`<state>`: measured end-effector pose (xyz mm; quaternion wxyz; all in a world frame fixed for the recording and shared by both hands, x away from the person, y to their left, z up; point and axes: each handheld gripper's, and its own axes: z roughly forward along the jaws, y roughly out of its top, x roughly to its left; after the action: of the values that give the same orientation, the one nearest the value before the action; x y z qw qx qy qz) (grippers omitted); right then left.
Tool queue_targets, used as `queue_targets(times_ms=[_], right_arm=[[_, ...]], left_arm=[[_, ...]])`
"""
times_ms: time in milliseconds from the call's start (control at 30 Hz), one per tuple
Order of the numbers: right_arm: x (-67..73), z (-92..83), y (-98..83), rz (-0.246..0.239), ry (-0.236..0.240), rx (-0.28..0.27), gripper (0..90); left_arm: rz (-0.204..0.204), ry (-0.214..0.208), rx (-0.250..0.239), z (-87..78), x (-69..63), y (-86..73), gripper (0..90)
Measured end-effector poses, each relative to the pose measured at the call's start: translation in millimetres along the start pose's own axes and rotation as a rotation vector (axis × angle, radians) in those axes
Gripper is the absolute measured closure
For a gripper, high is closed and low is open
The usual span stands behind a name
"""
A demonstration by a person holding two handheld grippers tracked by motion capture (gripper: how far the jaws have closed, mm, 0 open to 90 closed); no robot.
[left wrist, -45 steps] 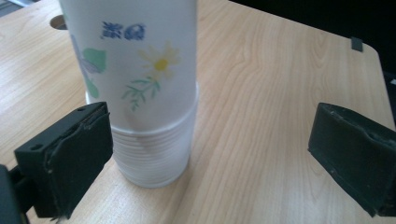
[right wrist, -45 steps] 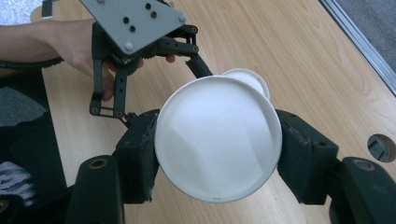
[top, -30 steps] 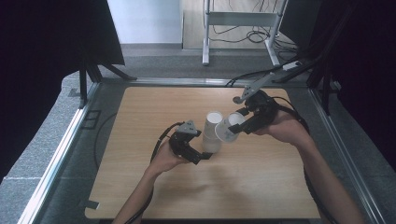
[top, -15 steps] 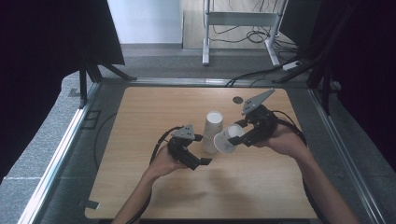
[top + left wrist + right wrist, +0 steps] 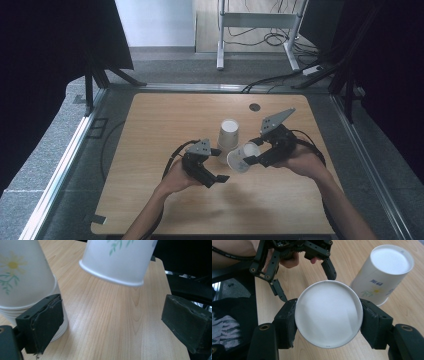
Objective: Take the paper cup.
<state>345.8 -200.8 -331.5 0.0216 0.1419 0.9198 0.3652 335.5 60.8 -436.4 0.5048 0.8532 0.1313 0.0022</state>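
Note:
A stack of white paper cups [image 5: 227,139] stands upside down in the middle of the wooden table [image 5: 150,200]. My right gripper [image 5: 250,156] is shut on a single white cup [image 5: 240,159], tilted so its rim points toward the left gripper. In the right gripper view the pads press both sides of this cup [image 5: 328,317], with the stack [image 5: 384,272] behind it on the right. My left gripper [image 5: 221,164] is open just in front of the stack. Its jaws have just been closing a little, with only bare table between them. In the left gripper view the stack [image 5: 22,277] sits beside the left jaw and the held cup [image 5: 117,260] hangs above.
A small dark round spot [image 5: 255,106] marks the table's far side. Metal rails [image 5: 360,145] run along the table's edges, and cables trail from both grippers. A metal stand [image 5: 250,20] is on the floor beyond the table.
My right gripper has come down and toward the near left with the cup, ending close to the left gripper. The left hand has hardly moved.

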Motion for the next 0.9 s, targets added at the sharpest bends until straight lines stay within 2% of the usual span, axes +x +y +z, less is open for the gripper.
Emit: queue_targets(times_ms=[167, 433, 633, 900], right_arm=[[3.0, 4.5, -6.5, -0.007, 0.012, -0.014, 36.4], [5.6, 9.2, -23.1, -0.006, 0.041, -0.084, 36.4], [6.3, 13.8, -35.9, -0.015, 0.062, -0.133, 36.4], [7.2, 22.1, -47.3, -0.012, 0.095, -0.166, 36.4]], left_arm=[[0.012, -0.016, 0.003, 3.1, -2.3, -2.5, 4.2], [0.019, -0.036, -0.008, 8.1, -6.2, -7.6, 5.8], [0.029, -0.057, 0.005, 14.3, -8.9, -10.3, 5.8], [0.055, -0.057, 0.029, 20.1, -11.8, -10.8, 6.6]])
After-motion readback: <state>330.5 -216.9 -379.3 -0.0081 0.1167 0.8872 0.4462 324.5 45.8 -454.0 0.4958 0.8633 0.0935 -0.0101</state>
